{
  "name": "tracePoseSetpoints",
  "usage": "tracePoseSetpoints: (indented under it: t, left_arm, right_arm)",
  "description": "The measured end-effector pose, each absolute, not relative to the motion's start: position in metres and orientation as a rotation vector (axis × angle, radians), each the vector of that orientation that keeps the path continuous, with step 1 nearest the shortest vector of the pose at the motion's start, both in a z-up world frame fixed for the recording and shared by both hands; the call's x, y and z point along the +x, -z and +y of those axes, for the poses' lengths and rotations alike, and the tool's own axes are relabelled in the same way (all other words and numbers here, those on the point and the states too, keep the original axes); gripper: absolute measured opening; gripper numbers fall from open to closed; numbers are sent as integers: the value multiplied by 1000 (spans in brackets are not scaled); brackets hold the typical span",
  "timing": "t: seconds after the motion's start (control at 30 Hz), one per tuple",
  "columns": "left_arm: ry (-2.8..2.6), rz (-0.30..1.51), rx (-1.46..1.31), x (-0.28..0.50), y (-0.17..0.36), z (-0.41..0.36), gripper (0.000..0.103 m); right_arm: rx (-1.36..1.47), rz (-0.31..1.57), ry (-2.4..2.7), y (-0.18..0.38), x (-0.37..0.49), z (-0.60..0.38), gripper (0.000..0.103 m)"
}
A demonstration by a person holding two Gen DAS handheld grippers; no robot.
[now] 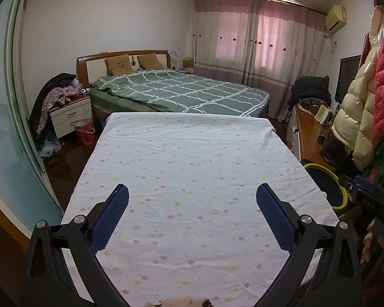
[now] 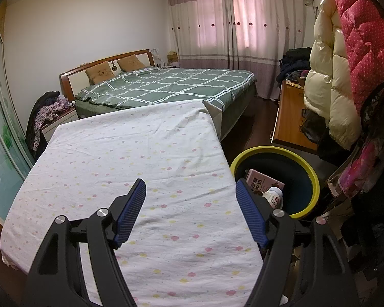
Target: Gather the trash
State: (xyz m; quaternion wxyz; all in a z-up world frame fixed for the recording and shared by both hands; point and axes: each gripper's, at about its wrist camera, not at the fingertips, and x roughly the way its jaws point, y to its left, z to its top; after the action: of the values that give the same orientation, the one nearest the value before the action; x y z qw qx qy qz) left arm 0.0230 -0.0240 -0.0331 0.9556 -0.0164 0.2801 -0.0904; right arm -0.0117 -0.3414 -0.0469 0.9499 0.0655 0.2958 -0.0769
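A yellow-rimmed dark bin stands on the floor at the table's right side; it also shows in the left wrist view. Inside it lie a pink carton and a white cup or bottle. My left gripper is open and empty above the cloth-covered table. My right gripper is open and empty above the table's right edge, beside the bin. I see no trash on the cloth.
A green-quilted bed stands beyond the table. A white nightstand with clothes and a red basket are at the left. A wooden desk and hanging padded coats are at the right.
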Motion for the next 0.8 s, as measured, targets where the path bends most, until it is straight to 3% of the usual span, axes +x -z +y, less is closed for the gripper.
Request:
tracePoseSetpoints:
  t: [0.8]
  left_arm:
    - [184,627,-29,60,46,-31,98]
  right_arm:
    - [126,640,146,52,13,-346,69]
